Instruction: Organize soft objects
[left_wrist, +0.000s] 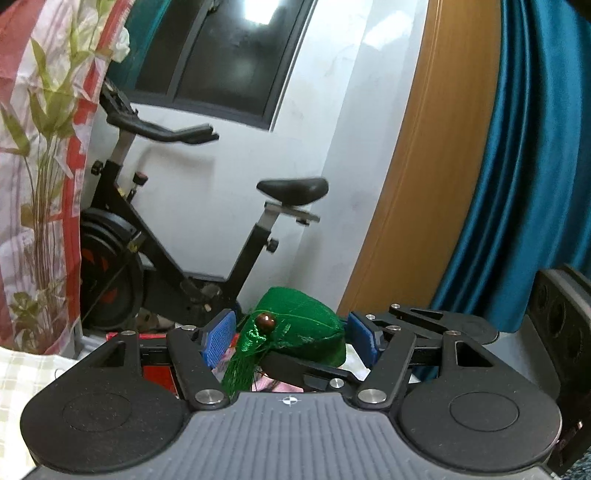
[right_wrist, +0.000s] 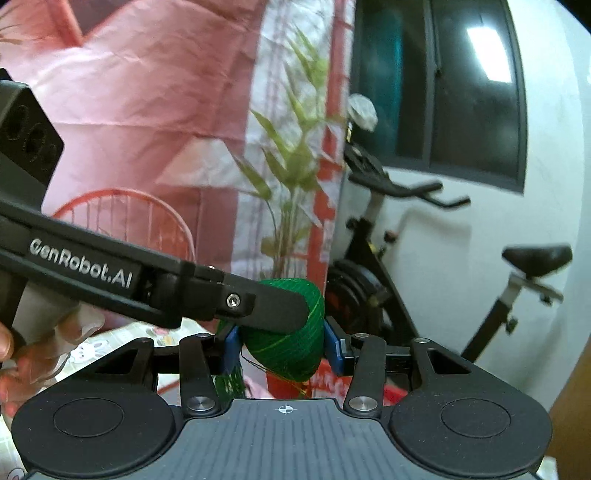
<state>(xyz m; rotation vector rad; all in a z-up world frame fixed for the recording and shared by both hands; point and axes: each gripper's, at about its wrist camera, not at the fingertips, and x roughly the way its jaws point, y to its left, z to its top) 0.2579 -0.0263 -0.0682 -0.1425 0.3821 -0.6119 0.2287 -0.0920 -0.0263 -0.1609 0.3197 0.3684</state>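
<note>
The right claw (right_wrist: 282, 349) squeezes a green stuffed pouch (right_wrist: 286, 334) between its blue pads (right_wrist: 229, 349). The pouch is up in the air, right in front of this claw, with its pointy end hanging down. The left claw (left_wrist: 291, 338) reaches in across it from the side. In the left wrist view its blue pads (left_wrist: 218, 341) stand wide on both sides of the pouch, and they look just clear of it, so it holds nothing. A brown bead (left_wrist: 266, 320) and a green tassel (left_wrist: 240, 369) hang off the pouch on that side. The pouch lies longways between the left pads, so the left claw could likely close on it next. Behind stand an exercise bike (left_wrist: 159, 236) and a pink flowery curtain (right_wrist: 155, 110).
</note>
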